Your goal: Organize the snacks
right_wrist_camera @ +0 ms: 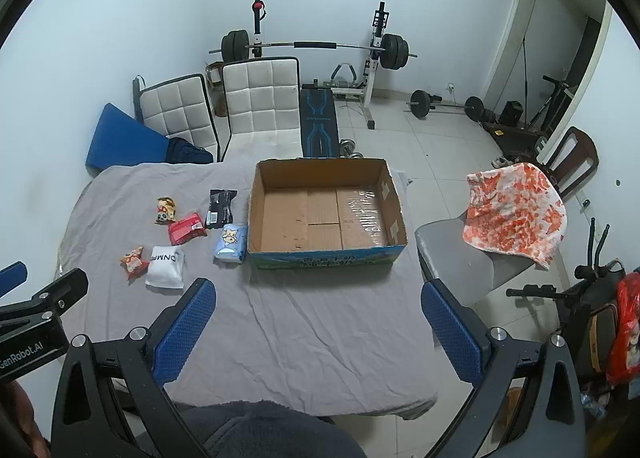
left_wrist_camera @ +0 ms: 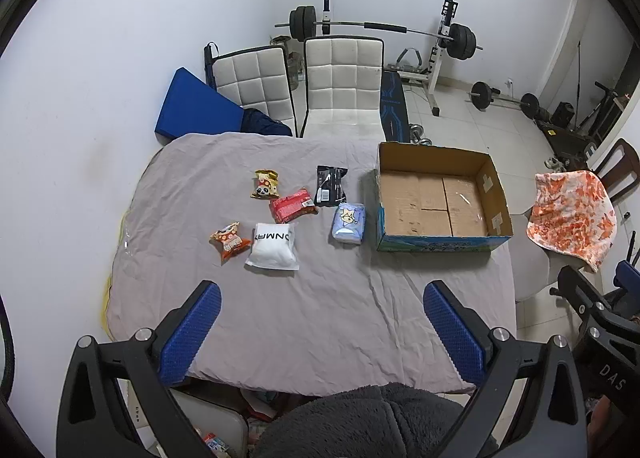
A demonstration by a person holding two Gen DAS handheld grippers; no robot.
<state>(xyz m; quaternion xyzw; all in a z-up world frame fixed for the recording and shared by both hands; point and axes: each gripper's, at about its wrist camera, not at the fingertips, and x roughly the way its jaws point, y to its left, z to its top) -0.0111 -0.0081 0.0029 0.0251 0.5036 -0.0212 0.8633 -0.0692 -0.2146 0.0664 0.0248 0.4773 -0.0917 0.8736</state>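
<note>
Several snack packs lie on the grey cloth left of an open, empty cardboard box [left_wrist_camera: 440, 236] [right_wrist_camera: 324, 258]. They are a white pack [left_wrist_camera: 273, 247] [right_wrist_camera: 165, 267], an orange pack [left_wrist_camera: 229, 241] [right_wrist_camera: 133, 257], a red pack [left_wrist_camera: 291, 205] [right_wrist_camera: 186, 227], a yellow cartoon pack [left_wrist_camera: 265, 184] [right_wrist_camera: 165, 210], a black pack [left_wrist_camera: 330, 186] [right_wrist_camera: 219, 208] and a light blue pack [left_wrist_camera: 349, 223] [right_wrist_camera: 231, 243]. My left gripper [left_wrist_camera: 322, 298] hangs open above the table's near edge, with nothing between its blue pads. My right gripper [right_wrist_camera: 319, 296] stands open in front of the box, also holding nothing.
The table [left_wrist_camera: 320, 318] wears a wrinkled grey cloth. Two white padded chairs [left_wrist_camera: 340, 86] stand behind it, with a barbell rack [left_wrist_camera: 440, 42] beyond. A grey chair with an orange patterned towel [right_wrist_camera: 516, 214] stands to the right. A dark fleece sleeve [left_wrist_camera: 360, 422] fills the bottom edge.
</note>
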